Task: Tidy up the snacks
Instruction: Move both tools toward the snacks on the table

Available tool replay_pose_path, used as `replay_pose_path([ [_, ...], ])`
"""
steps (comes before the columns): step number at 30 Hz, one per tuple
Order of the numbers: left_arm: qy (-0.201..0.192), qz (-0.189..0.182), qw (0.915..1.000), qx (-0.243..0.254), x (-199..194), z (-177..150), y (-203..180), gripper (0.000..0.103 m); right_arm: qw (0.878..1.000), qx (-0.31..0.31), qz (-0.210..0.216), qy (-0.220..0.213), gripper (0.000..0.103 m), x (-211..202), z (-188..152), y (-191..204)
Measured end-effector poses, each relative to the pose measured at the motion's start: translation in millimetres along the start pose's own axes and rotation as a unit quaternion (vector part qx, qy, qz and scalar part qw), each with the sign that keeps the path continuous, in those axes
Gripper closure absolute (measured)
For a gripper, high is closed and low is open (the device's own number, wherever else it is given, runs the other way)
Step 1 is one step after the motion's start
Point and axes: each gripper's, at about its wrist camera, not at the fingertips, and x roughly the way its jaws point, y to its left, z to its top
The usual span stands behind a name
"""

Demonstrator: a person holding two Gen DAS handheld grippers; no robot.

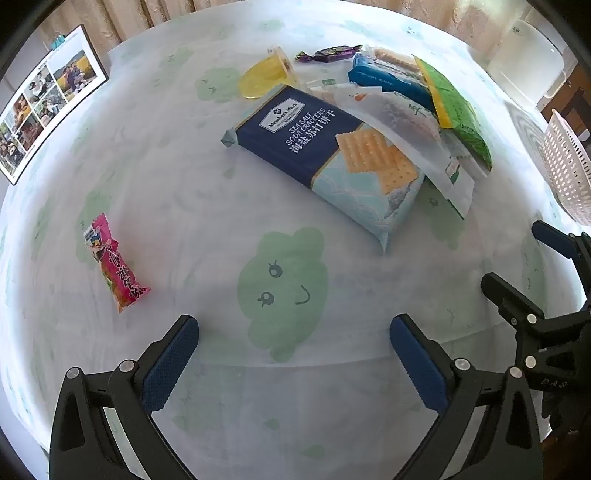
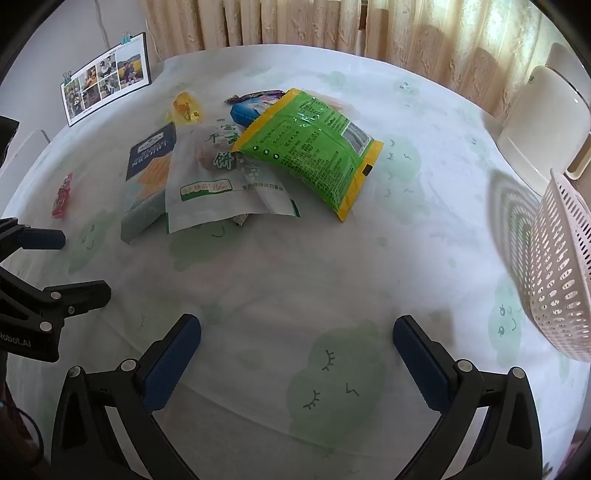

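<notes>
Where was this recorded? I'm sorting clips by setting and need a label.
Probably a home dining room: a round table under a cartoon-cloud tablecloth, lace curtains behind it, a family photo collage propped at the table's edge, and a white chair pulled up.

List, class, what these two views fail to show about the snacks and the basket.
- Basket: cut off by the right edge in both views; its inside is hidden.
- Blue pack: mostly covered by the green bag and the white pouch.
- Cracker box: in the right wrist view, half hidden under the white pouch.
- Pink snack: too small and blurred to read in the right wrist view.
</notes>
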Motion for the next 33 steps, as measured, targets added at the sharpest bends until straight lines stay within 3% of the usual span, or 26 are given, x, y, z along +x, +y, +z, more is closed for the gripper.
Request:
replay_pose_path([
  [5,-0.002,0.000,0.9998,-0.021,-7,8,12,0.015,1.000,0.001,-0.001,0.001,0.000,1,1,2],
  [16,-0.023,0.009,0.9967,-0.078,-28,29,62,0.015,1.000,0.004,-0.002,-0.002,0.000,4,1,0],
  [33,-0.044,0.040,0.9946,-0.086,-43,22,57,0.015,1.000,0.012,-0.006,0.002,0.000,7,3,1],
])
